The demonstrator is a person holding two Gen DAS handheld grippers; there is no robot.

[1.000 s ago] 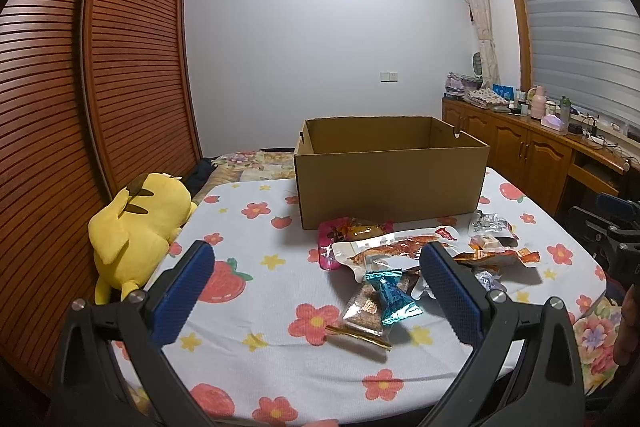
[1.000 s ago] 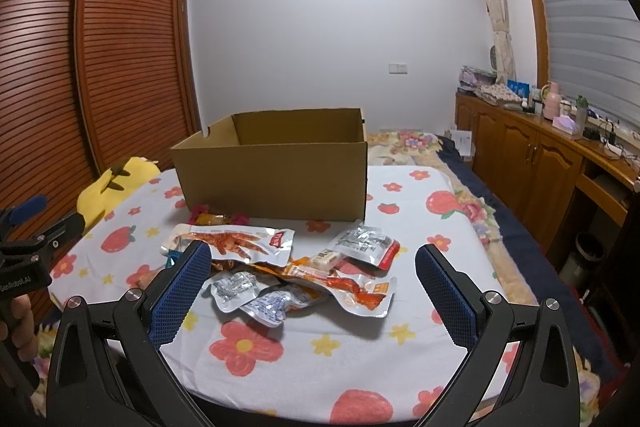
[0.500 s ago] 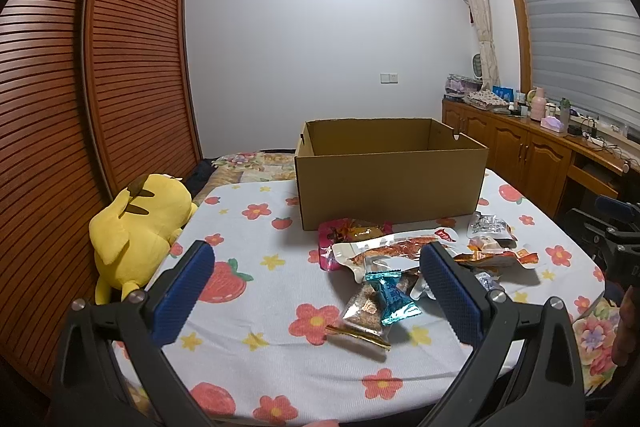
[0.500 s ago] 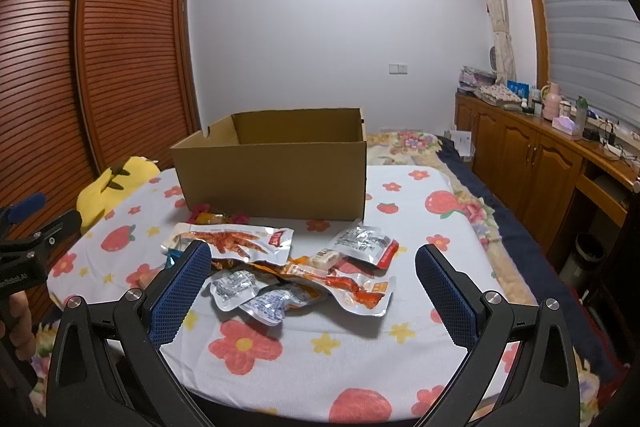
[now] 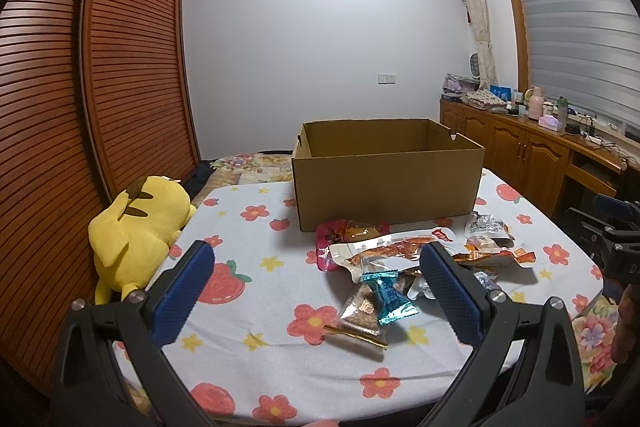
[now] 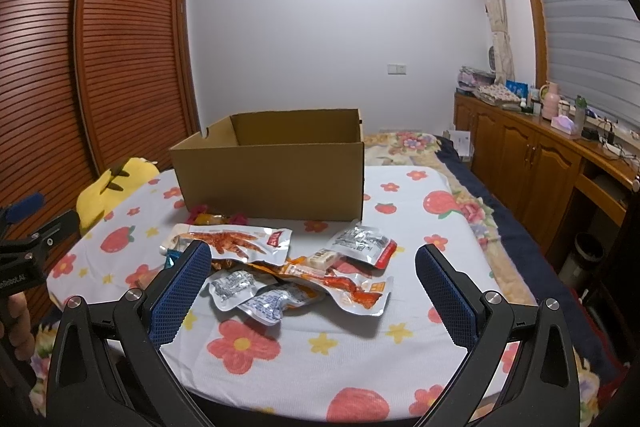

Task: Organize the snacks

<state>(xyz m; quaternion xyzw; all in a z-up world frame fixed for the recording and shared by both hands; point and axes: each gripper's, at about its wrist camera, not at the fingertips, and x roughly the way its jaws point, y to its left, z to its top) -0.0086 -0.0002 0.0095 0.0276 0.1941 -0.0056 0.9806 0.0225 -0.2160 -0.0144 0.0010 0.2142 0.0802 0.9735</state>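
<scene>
Snack packets (image 6: pixel 296 275) lie heaped on the flowered tablecloth (image 6: pixel 404 343) in front of an open cardboard box (image 6: pixel 272 171), as left gripper (image 5: pixel 316 291) and right gripper (image 6: pixel 312 287) hover wide apart, empty.

Snack packets (image 6: pixel 296 267) heaped on table (image 6: pixel 400 355) before box (image 6: pixel 276 175); plush toy (image 5: pixel 140 231) at left.

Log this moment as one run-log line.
phase: pre-grasp | left gripper: open, empty | right gripper: open, empty | snack packets: piled on tablecloth before cardboard box | plush toy: left of table
</scene>
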